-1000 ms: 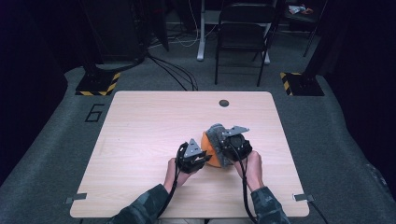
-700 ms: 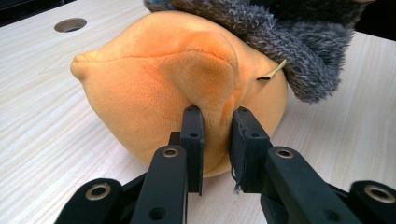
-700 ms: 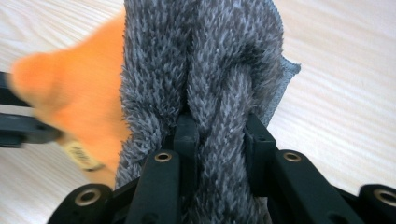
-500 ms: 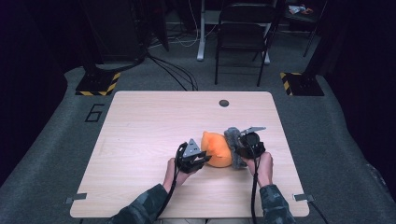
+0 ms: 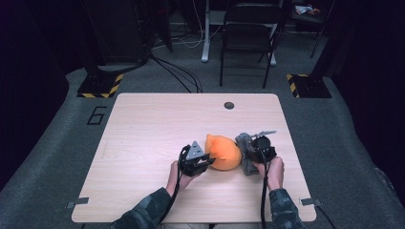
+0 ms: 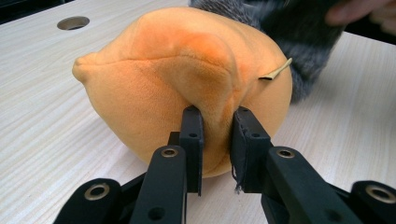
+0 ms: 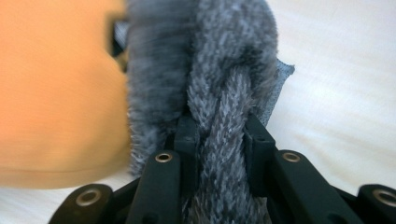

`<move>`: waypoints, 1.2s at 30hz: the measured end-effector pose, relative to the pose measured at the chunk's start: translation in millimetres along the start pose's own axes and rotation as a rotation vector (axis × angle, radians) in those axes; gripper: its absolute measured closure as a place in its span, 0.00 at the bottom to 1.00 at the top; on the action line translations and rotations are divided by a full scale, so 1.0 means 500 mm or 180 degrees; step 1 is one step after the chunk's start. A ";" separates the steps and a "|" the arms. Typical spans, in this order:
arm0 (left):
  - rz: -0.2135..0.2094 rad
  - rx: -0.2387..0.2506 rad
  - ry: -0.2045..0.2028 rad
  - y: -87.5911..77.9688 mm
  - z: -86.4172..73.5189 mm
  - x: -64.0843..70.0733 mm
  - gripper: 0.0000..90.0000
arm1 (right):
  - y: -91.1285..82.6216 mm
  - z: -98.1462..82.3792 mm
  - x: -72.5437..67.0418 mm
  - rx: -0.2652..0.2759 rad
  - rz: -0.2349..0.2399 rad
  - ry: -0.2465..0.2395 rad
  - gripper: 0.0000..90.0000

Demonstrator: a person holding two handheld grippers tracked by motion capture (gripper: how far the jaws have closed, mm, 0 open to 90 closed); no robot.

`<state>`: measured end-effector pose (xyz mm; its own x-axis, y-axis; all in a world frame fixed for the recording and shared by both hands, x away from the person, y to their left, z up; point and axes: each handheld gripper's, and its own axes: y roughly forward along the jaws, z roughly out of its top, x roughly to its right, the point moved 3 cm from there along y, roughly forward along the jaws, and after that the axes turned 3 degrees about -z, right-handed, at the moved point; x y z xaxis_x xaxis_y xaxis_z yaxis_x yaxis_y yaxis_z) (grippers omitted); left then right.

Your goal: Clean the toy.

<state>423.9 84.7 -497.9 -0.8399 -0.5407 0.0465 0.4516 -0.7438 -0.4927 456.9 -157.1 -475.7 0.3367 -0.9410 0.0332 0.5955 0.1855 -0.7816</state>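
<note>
An orange plush toy point(image 5: 223, 151) lies on the wooden table point(image 5: 157, 124), near its front right. My left gripper point(image 5: 206, 160) is at the toy's left side, shut on a pinched fold of the orange plush point(image 6: 177, 70), with the jaws point(image 6: 215, 126) squeezing the fabric between them. A grey fuzzy cover point(image 5: 246, 152) hangs off the toy's right side. My right gripper point(image 5: 253, 155) is shut on it, and a ridge of grey fur point(image 7: 219, 60) is clamped between its jaws point(image 7: 220, 135). Orange plush point(image 7: 56, 93) shows blurred to the left of that fur.
A round cable hole point(image 5: 229, 105) sits near the table's far edge. Behind the table stand a black chair point(image 5: 248, 28) and two black-and-yellow striped floor bases point(image 5: 98, 86). A hand point(image 6: 359, 11) shows beyond the grey fur point(image 6: 299, 42).
My right gripper has moved right and down with the grey cover, drawing it off the top of the orange plush. More orange is bare now. The left gripper has stayed put.
</note>
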 end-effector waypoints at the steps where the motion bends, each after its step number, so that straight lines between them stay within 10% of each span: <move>1: -0.0006 -0.0004 -0.0003 -0.001 0.000 0.000 0.84 | -0.017 0.011 -0.005 0.0086 0.0059 0.0008 0.80; 9: -0.0011 -0.0014 0.0057 -0.002 0.002 0.007 0.84 | -0.108 0.070 -0.103 0.0598 0.0611 -0.0262 0.80; 15: -0.0016 -0.0048 0.0067 0.000 -0.003 0.009 0.84 | -0.075 0.061 -0.168 0.0435 0.0448 -0.0603 0.80; 21: -0.0004 -0.0038 0.0082 0.002 -0.003 0.007 0.84 | -0.060 0.053 -0.160 0.0389 0.0194 -0.0697 0.80; 36: -0.0036 -0.0035 0.0086 0.002 -0.004 0.006 0.84 | -0.024 0.031 -0.077 0.0231 0.0225 -0.0331 0.80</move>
<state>421.2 83.0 -499.8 -0.8529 -0.5213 0.0287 0.4387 -0.7454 -0.5019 448.1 -118.7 -457.7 0.4511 -0.8912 0.0471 0.6175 0.2736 -0.7374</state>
